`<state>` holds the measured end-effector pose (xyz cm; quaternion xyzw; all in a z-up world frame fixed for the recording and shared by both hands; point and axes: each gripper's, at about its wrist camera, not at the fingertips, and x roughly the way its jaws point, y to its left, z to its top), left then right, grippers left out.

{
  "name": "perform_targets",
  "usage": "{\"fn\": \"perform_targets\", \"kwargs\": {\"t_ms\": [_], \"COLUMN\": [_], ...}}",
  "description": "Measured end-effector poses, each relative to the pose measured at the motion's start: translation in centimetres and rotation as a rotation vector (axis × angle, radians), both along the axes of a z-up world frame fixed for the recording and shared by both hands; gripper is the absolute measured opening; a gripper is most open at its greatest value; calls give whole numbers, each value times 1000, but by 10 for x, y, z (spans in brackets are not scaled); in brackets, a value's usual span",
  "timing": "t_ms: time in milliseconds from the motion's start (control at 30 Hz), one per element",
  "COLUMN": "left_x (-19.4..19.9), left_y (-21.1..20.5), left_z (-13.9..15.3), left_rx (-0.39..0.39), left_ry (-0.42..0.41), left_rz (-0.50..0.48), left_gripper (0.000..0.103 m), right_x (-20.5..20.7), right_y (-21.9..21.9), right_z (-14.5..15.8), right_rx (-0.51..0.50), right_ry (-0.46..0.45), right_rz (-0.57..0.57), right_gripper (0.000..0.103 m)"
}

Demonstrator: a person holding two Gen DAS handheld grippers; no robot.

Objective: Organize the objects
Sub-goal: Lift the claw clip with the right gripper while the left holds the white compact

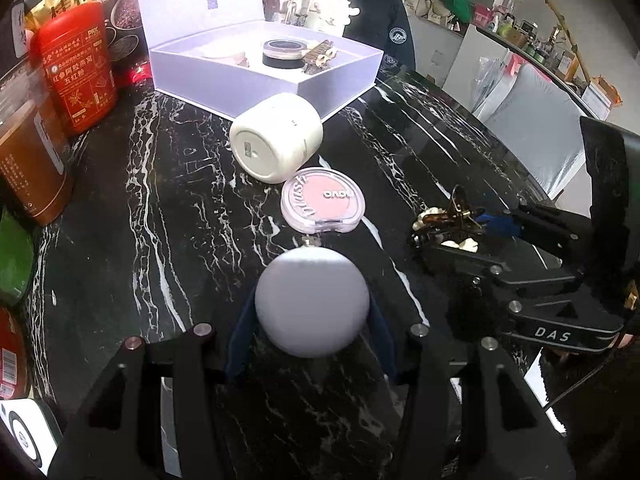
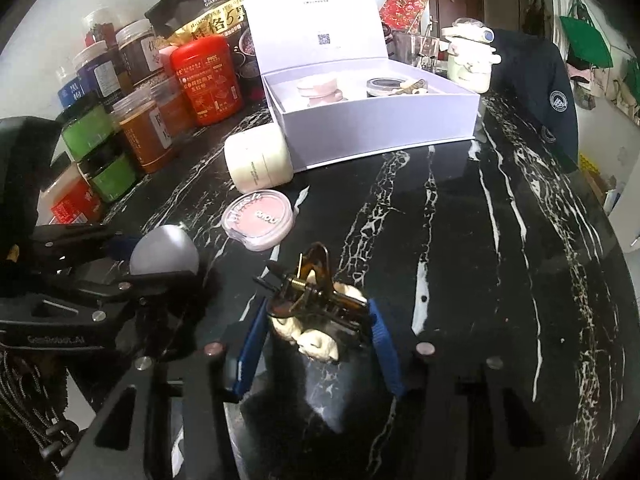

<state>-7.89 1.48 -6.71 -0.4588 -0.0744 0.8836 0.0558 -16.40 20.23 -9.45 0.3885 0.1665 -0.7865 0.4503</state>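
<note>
My left gripper [image 1: 310, 320] is shut on a round pale lilac compact [image 1: 312, 300], also seen in the right wrist view [image 2: 166, 250]. My right gripper [image 2: 316, 320] is shut on a brown hair claw clip with cream flowers [image 2: 316, 308], seen from the left wrist view too [image 1: 448, 228]. An open white gift box [image 1: 264, 76] [image 2: 372, 120] stands at the back and holds a black-lidded jar [image 1: 282, 54], pink puffs [image 2: 320, 88] and another hair clip [image 1: 320, 54]. A cream jar [image 1: 276, 138] lies on its side in front of it, beside a pink blush compact [image 1: 322, 204].
Red, brown and green jars and tins [image 2: 140, 120] crowd the left side of the black marble table [image 2: 480, 240]. A dark jacket [image 2: 536, 92] hangs on a chair at the back right. A white ceramic pot [image 2: 470, 56] stands behind the box.
</note>
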Motion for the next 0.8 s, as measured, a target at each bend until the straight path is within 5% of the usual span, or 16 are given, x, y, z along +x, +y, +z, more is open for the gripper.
{"fn": "perform_targets", "kwargs": {"t_ms": [800], "left_x": [14], "left_y": [5], "left_z": [18], "left_rx": [5], "left_ry": [25], "left_rz": [22], "left_gripper": [50], "right_x": [10], "right_y": [15], "right_z": [16], "right_rx": [-38], "right_ry": [9], "right_rz": [21], "right_gripper": [51]}}
